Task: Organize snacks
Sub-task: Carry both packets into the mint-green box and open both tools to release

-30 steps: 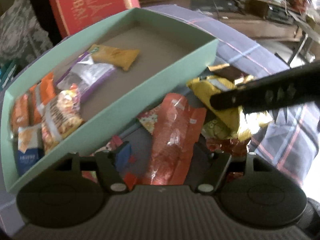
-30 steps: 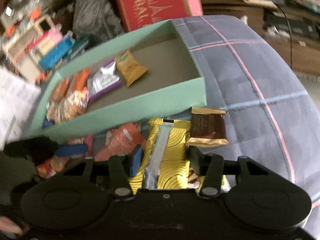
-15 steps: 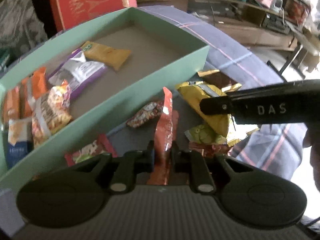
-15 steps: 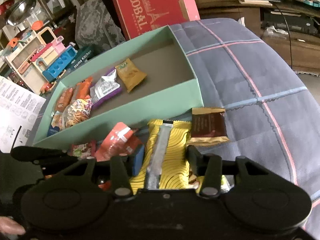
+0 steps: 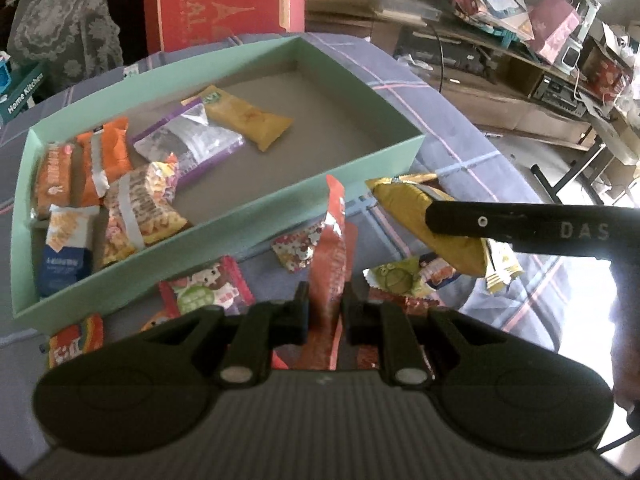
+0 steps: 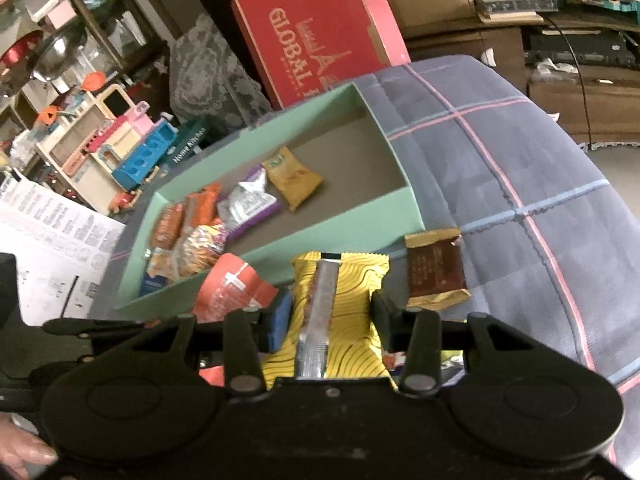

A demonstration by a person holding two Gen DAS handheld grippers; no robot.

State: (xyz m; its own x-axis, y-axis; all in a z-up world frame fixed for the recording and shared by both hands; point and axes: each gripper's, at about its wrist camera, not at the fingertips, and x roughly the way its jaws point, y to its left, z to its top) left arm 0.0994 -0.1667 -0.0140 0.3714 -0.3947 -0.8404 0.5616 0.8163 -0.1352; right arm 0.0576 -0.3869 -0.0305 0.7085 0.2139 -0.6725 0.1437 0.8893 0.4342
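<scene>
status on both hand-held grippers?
Left hand-held gripper shut on red packet. Right hand-held gripper shut on yellow packet. Green box ahead, unobstructed.

Packets [image 5: 152,184] at tray's [image 5: 248,220] left end; loose snacks [image 5: 296,246] before tray.

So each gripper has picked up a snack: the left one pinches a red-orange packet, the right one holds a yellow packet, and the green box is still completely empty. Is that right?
Not quite: the green box is not empty. The left wrist view shows several snack packets lying inside it, bunched toward one end. The rest holds: the left gripper pinches the red-orange packet, and the right gripper holds the yellow packet.
</scene>
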